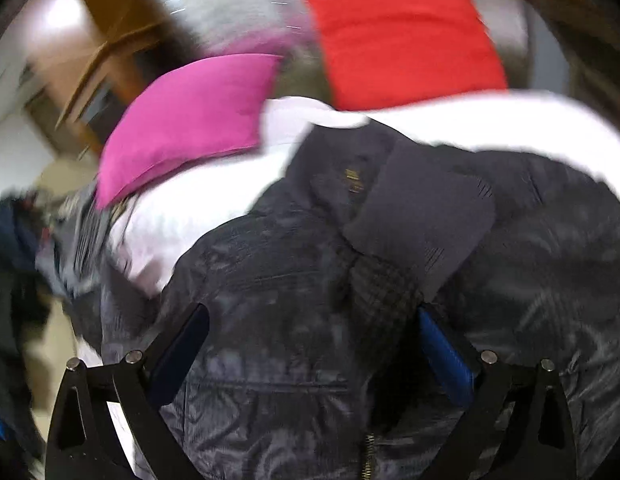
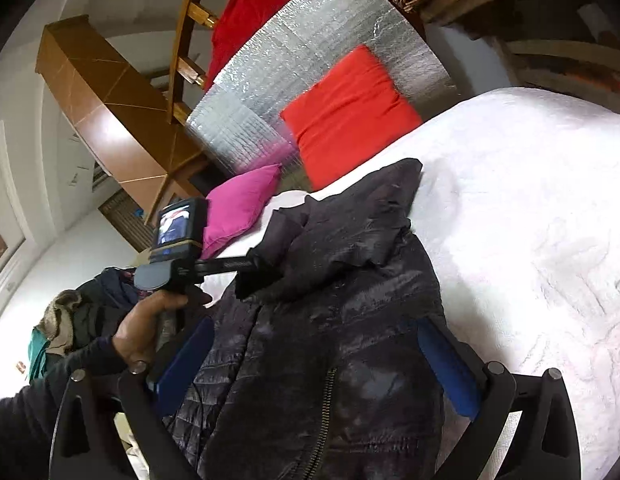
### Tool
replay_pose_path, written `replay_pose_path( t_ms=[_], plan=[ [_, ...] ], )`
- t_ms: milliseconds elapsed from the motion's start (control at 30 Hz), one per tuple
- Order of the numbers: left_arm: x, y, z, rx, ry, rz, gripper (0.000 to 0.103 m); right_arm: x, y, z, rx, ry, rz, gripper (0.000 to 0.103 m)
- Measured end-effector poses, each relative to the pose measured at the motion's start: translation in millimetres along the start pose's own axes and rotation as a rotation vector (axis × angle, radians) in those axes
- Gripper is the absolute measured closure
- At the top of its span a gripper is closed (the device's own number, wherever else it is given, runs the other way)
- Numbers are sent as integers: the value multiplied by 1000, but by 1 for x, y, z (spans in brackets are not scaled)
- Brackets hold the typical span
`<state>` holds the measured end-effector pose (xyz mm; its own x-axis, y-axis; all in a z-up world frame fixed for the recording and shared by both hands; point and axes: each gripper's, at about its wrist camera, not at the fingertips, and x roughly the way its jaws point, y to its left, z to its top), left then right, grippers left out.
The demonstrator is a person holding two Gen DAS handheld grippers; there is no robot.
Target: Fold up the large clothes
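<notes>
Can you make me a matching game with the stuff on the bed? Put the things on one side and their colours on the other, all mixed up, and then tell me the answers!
Things:
1. Puffer jacket
2. Bigger cushion, further back
3. Smaller cushion, nearer the jacket's collar
4. Bed cover

Colours:
A. White
B. Pink
C. Dark navy, nearly black
D. Red

Right pairs: 1-C, 2-D, 3-B, 4-A.
</notes>
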<state>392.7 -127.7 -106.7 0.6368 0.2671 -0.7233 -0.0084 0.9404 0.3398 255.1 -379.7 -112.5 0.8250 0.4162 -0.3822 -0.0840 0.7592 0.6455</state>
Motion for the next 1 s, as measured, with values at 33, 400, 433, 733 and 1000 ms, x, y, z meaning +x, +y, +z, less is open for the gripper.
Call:
replay_pose_path(
  t_ms=[33, 400, 433, 733, 1000],
  plan=[
    [-1, 12, -6, -50, -5, 13, 2, -1, -1, 0, -1, -4, -4, 0],
    [27, 105, -53, -428, 116, -192, 2, -8, -1, -2, 5, -11, 0, 0],
    [31, 112, -53, -466, 130, -223, 2, -8, -2, -2, 6, -10, 1, 0],
    [57, 130, -72, -703, 243, -357, 17, -3, -5, -3, 20, 11, -1, 0],
    [57, 132, -67, -695, 220, -355, 62, -3, -9, -3, 23, 6, -18, 0]
  ],
)
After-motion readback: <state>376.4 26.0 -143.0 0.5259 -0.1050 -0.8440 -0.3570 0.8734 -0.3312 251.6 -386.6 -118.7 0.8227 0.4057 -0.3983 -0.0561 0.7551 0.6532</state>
